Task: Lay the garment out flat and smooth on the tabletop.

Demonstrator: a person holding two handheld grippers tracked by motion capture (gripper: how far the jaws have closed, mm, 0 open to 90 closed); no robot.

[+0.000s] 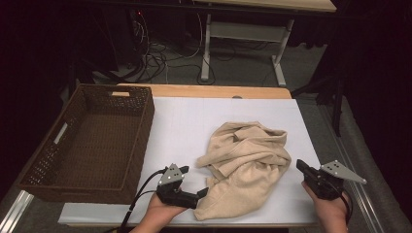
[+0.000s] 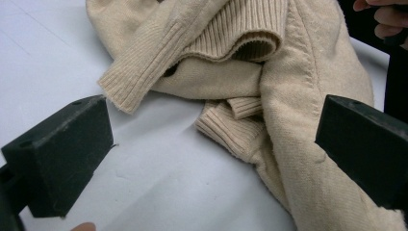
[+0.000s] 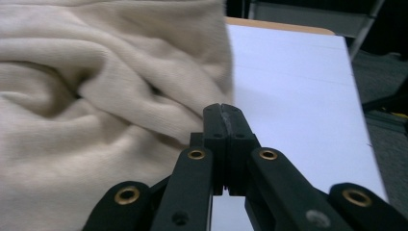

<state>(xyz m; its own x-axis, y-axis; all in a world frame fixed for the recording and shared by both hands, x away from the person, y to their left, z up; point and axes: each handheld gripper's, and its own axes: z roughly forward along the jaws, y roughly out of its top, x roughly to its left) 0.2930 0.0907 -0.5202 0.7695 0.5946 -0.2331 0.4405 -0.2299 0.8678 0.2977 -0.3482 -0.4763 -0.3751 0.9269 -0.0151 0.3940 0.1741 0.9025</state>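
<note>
Centre-right of high view: beige sweater point(image 1: 245, 162) crumpled on table point(image 1: 184, 121). Left claw point(image 1: 203, 192) gapes wide at lower hem, gripping nothing. Right claw point(image 1: 301, 167) closed empty beside sweater. Risk: one-sided pinch drags whole heap; loose cuff point(image 2: 126, 85) slips free.

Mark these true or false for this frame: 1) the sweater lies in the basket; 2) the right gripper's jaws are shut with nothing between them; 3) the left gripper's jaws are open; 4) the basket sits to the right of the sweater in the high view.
1) The sweater lies in the basket. False: it is crumpled on the white table; nothing lies in the basket.
2) The right gripper is shut with nothing between its jaws. True: they meet beside the sweater.
3) The left gripper is open. True: its jaws stand wide apart by the sweater's edge.
4) The basket is right of the sweater. False: it is to its left.
</note>
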